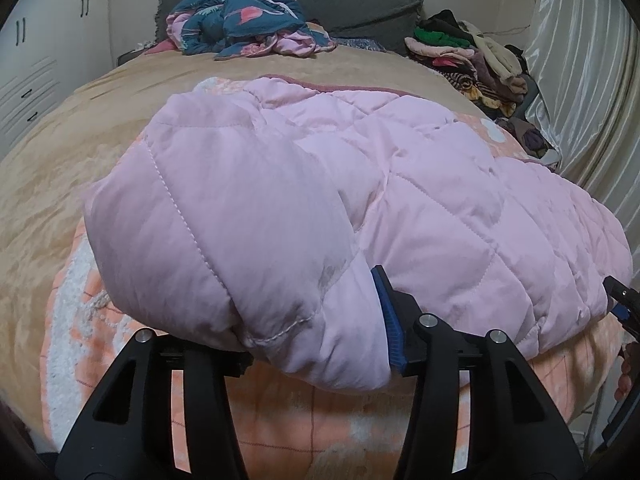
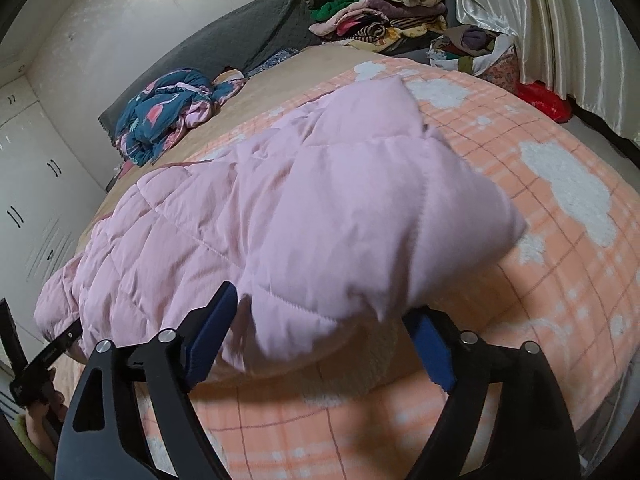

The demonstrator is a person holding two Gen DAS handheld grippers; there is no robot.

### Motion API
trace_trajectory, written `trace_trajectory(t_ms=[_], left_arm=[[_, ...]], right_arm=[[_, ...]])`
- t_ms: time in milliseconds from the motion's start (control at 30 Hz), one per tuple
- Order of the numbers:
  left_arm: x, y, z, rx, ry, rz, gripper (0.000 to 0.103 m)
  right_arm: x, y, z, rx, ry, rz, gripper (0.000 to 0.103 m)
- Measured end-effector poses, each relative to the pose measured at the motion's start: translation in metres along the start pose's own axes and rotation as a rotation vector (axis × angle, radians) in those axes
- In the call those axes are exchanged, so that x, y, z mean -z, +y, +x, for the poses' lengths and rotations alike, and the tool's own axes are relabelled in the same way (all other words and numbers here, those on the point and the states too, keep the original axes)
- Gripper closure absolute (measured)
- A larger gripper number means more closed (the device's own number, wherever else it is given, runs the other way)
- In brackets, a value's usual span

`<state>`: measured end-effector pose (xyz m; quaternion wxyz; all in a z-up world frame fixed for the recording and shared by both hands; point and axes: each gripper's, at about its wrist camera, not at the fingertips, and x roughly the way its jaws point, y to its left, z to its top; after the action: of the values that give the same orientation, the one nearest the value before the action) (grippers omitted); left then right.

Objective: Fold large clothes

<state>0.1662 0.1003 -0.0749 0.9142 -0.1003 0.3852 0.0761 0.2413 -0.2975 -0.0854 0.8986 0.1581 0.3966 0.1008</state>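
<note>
Black gripper arms with blue pads fill the foreground of both wrist views. Straight ahead of both tools lies the pale pink quilted padded jacket, spread on the peach-and-white checked fleece blanket near the close edge of the bed.

From the left wrist view, the left gripper has the jacket's near folded hem bulging between its jaws; one blue pad presses against the fabric, the other pad is buried under the cloth, so I cannot tell whether it truly grips or merely rests there. From the right wrist view, the right gripper stands wide open, its two blue pads on either side of a jacket corner that sags between them untouched.

Open blanket lies to the right of the right tool, running out to the bed's edge, and bare tan bedspread stretches left of and beyond the left tool.

Only the right view shows the red bag on the floor by the silvery curtain. Both show the blue flowered bundle and stacked clothes pile far ahead by the grey headboard cushion.

Each tool appears cut off at the other view's rim, and the jacket's far side is hard to make out
</note>
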Motion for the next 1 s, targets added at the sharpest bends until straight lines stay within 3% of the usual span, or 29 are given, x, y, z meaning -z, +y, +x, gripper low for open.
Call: trace_trajectory(t_ms=[100, 233, 533, 667, 767, 1000], left_arm=[[0.000, 0.002, -0.003, 0.005, 0.009, 0.000, 0.058], [0.003, 0.003, -0.012, 0.014, 0.018, -0.004, 0.049], [0.012, -0.001, -0.048, 0.050, 0.023, 0.003, 0.034], [0.012, -0.008, -0.079, 0.074, -0.030, 0.030, 0.025], [0.013, -0.016, -0.101, 0.083, -0.065, 0.046, 0.010], [0.026, -0.026, -0.144, 0.073, -0.128, 0.076, 0.009]], right_arm=[[0.005, 0.000, -0.013, 0.056, -0.020, -0.028, 0.009], [0.007, 0.002, -0.039, 0.100, -0.072, -0.083, 0.009], [0.014, 0.013, -0.102, 0.073, -0.156, -0.153, 0.004], [0.016, 0.031, -0.126, 0.043, -0.188, -0.193, 0.004], [0.019, 0.045, -0.141, 0.022, -0.202, -0.215, 0.004], [0.034, 0.063, -0.173, 0.008, -0.241, -0.279, 0.004]])
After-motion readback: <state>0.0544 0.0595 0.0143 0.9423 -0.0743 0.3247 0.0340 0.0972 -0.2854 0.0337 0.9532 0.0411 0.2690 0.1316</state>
